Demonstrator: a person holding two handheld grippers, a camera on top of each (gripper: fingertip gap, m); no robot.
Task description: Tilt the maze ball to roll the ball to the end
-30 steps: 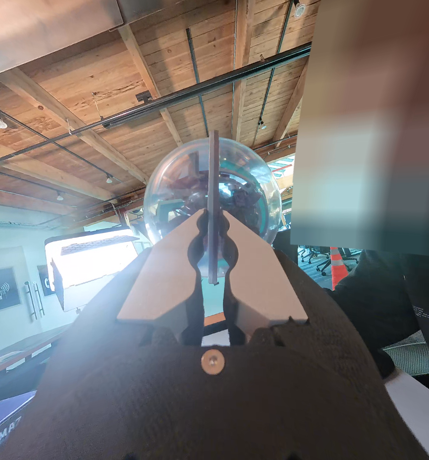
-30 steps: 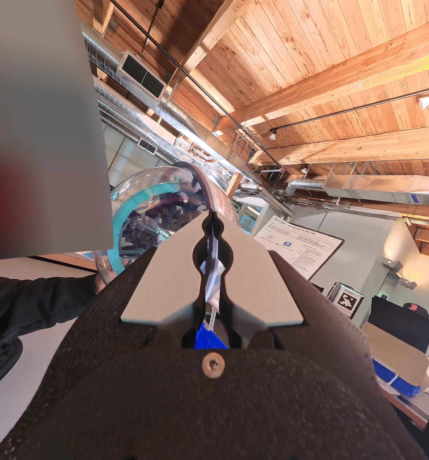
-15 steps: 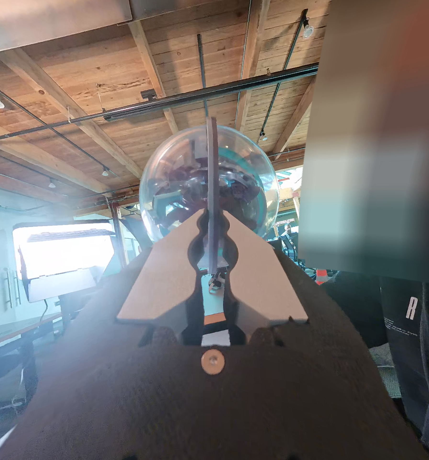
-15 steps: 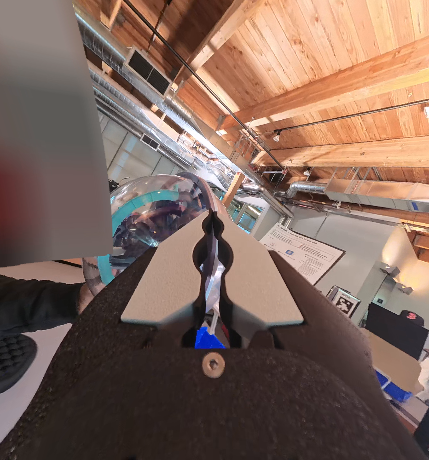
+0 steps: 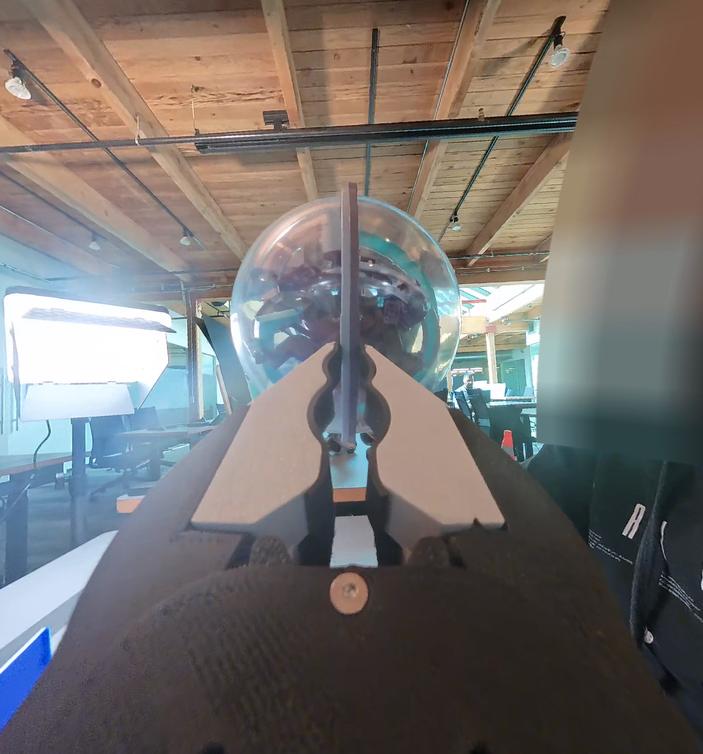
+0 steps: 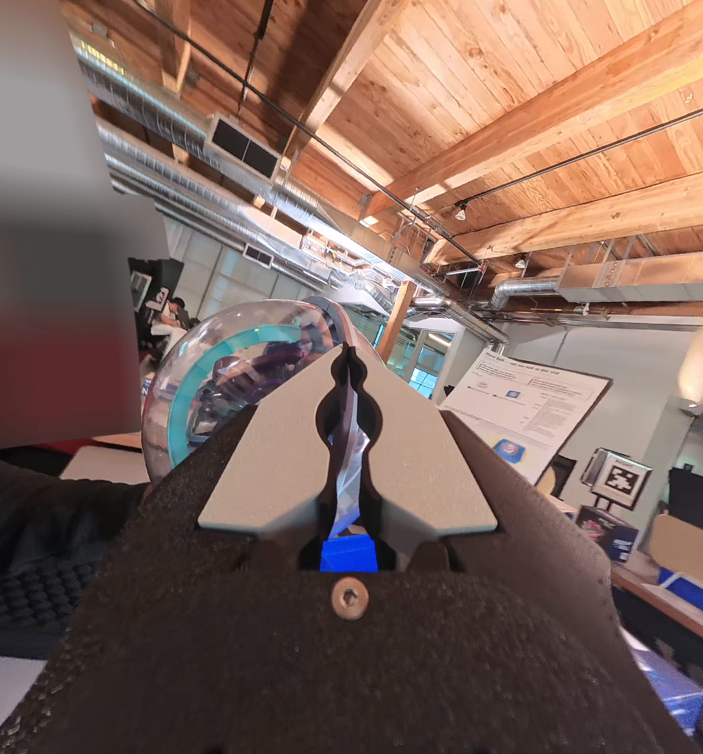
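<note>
Left wrist view: both tools (image 5: 349,354) (image 6: 346,351) clamp the maze ball's (image 5: 297,293) rim, ceiling beams (image 5: 146,118) behind.

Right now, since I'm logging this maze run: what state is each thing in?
Maze ball: lifted, clear shell closed.
Grey rim: edge-on, upright in the left view.
Left hand-held gripper: shut on the rim.
Right hand-held gripper: shut on the rim.
Small ball inside: cannot tell.
</note>
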